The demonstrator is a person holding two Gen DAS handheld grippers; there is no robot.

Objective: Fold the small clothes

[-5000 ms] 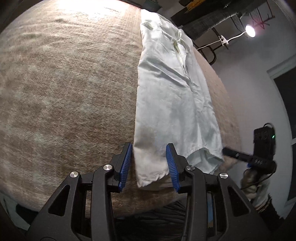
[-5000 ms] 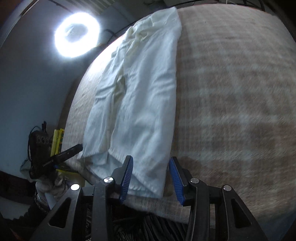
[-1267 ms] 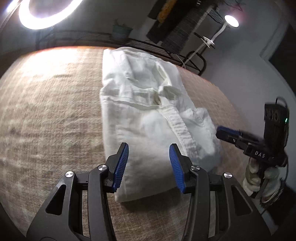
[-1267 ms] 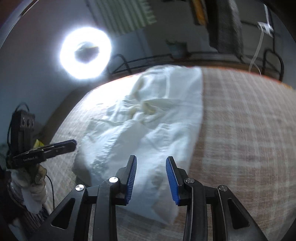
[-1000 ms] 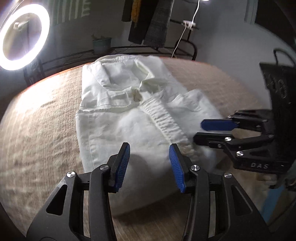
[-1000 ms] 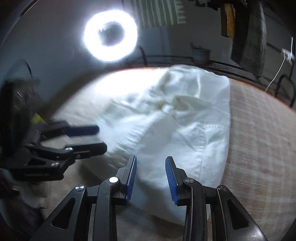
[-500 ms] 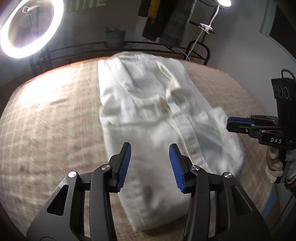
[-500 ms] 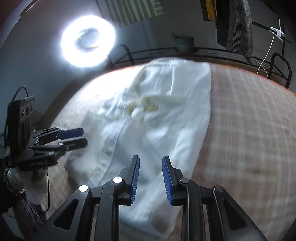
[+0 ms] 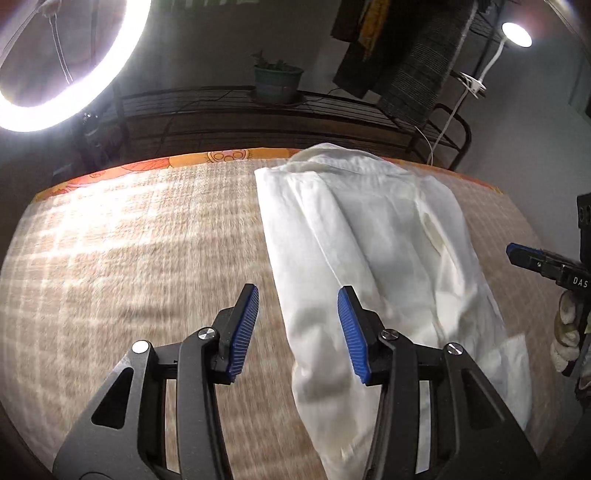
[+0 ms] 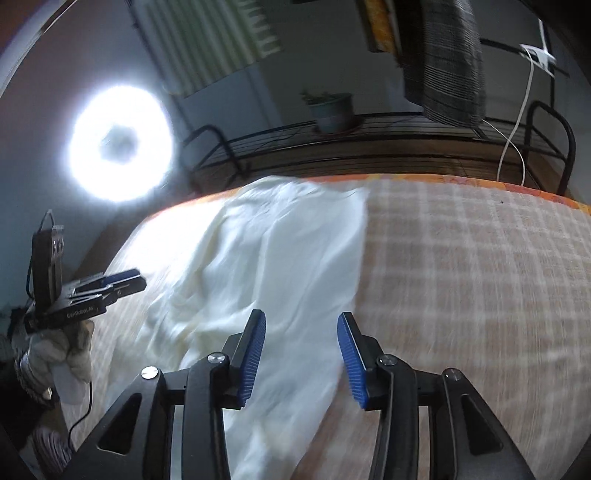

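A white garment (image 9: 373, 266) lies folded lengthwise on the tan checked bed cover (image 9: 129, 258), running from the near edge to the far edge. My left gripper (image 9: 297, 328) is open and empty, hovering over the garment's left edge near its near end. My right gripper (image 10: 301, 350) is open and empty above the garment's (image 10: 280, 266) right part. In the left wrist view the right gripper (image 9: 543, 260) shows at the far right. In the right wrist view the left gripper (image 10: 110, 282) shows at the left, held by a gloved hand.
A bright ring light (image 9: 55, 62) stands behind the bed at the left. A black metal rack (image 9: 258, 110) with a potted plant (image 9: 277, 81) and hanging clothes (image 10: 443, 59) runs along the far side. A lamp (image 9: 515, 35) shines at the upper right.
Both grippers have pulled back and risen from the garment, empty. The right gripper's jaws have opened wider. The garment looks longer and flatter than a second ago.
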